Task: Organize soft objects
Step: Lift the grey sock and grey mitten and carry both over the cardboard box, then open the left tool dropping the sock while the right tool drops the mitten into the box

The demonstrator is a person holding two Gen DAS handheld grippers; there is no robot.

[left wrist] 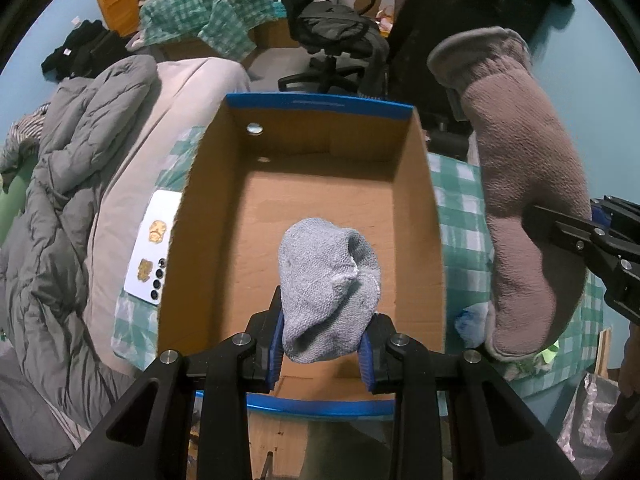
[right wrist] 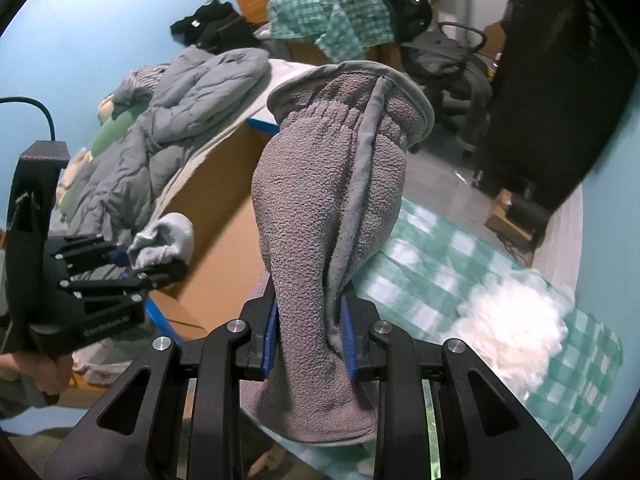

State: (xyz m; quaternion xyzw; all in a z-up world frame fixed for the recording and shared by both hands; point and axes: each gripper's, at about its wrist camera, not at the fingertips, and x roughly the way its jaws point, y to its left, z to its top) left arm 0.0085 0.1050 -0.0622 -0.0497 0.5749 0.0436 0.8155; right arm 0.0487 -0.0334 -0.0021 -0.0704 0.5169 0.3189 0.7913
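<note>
My left gripper [left wrist: 326,344] is shut on a light grey sock [left wrist: 324,280], which hangs over the near end of an open cardboard box with blue rims [left wrist: 316,102]. Nothing lies on the box floor. To the right of the box, my right gripper [left wrist: 560,228] is shut on a brown-grey fleece mitten [left wrist: 524,184] held above the green checked cloth [left wrist: 456,192]. In the right wrist view the mitten [right wrist: 332,200] stands up between the blue pads [right wrist: 271,332] of my right gripper [right wrist: 308,336]. There the left gripper [right wrist: 160,266] with the sock [right wrist: 164,240] shows at the left by the box [right wrist: 216,196].
A white phone [left wrist: 154,248] lies on the bed left of the box, beside a grey quilt [left wrist: 72,184]. A white fluffy thing [right wrist: 516,320] rests on the checked cloth at the right. An office chair [left wrist: 336,40] and a dark cabinet [right wrist: 560,92] stand beyond the bed.
</note>
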